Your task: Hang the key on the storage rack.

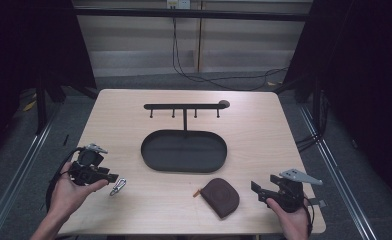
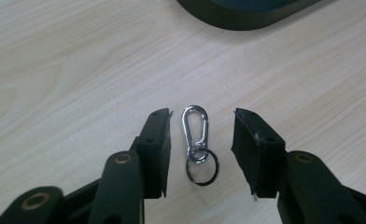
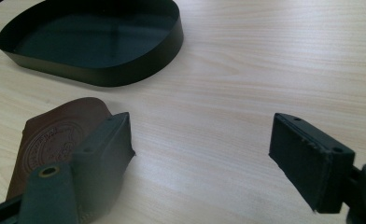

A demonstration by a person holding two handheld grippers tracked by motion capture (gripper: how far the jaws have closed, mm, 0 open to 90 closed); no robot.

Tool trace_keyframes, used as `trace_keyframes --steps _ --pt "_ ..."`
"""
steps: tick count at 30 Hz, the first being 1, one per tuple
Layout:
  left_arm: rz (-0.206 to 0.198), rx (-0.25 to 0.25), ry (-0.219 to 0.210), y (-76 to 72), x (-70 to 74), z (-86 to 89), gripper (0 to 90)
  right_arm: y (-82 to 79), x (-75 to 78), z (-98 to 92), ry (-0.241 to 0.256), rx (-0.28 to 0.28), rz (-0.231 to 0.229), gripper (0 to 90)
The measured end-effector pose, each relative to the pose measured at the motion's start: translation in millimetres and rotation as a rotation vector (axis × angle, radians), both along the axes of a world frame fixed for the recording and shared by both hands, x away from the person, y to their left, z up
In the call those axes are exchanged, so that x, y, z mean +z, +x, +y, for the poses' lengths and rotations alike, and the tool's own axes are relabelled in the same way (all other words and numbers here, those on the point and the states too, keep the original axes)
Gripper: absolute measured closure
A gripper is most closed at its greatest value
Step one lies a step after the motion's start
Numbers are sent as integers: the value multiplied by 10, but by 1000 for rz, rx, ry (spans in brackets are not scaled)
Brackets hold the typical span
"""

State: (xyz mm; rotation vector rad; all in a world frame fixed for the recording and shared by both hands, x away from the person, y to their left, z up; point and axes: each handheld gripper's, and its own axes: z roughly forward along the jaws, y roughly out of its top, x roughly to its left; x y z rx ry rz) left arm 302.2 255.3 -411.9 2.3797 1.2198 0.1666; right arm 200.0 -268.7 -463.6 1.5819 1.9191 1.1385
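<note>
Here, left gripper (image 2: 200,123) gaping part-way, straddling the clip (image 2: 194,133) and ring (image 2: 202,167) lying flat between its jaws, touching neither. Right gripper (image 3: 202,140) spreading wide, holding nothing, one jaw overlapping and hiding part of the pouch (image 3: 55,140). Tray (image 2: 246,14) lying beyond the left jaws, getting cut off by the frame.

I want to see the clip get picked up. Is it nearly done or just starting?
Just starting. Nothing looks done: the tray is empty and the hook rack is bare. The left gripper has its open jaws around the carabiner clip, not squeezing yet. The brown pouch lies untouched beside the open right gripper.
</note>
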Motion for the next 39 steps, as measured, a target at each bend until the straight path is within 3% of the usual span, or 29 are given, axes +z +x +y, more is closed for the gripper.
trace_keyframes --steps 3,6,8,12,14,16,18,22,27,35,39 --pt "32 -8 15 32 -1 -9 571 3 -3 1 -1 4 2 209" --pt "77 -14 67 59 -15 -37 593 13 -13 9 -1 8 11 207" --pt "75 -12 65 57 -21 -48 594 13 -12 12 -4 7 11 207" --pt "84 -30 108 83 -20 -60 588 9 -8 13 -6 6 9 207" --pt "120 -28 119 94 -58 -104 540 9 -8 6 -4 1 6 208" --pt "121 -30 134 100 -93 -135 540 11 -9 6 -2 1 9 208" --pt "113 -31 121 109 -109 -144 540 13 -12 10 -3 4 10 208" --pt "149 -4 102 143 -123 -127 547 16 -12 16 -8 12 12 208" --pt "180 3 123 175 -192 -135 573 20 -16 14 -6 10 17 208" --pt "231 -58 172 232 -321 -228 583 35 -32 35 -16 31 33 208" --pt "234 -71 194 298 -377 -228 604 36 -35 40 -18 39 37 214"
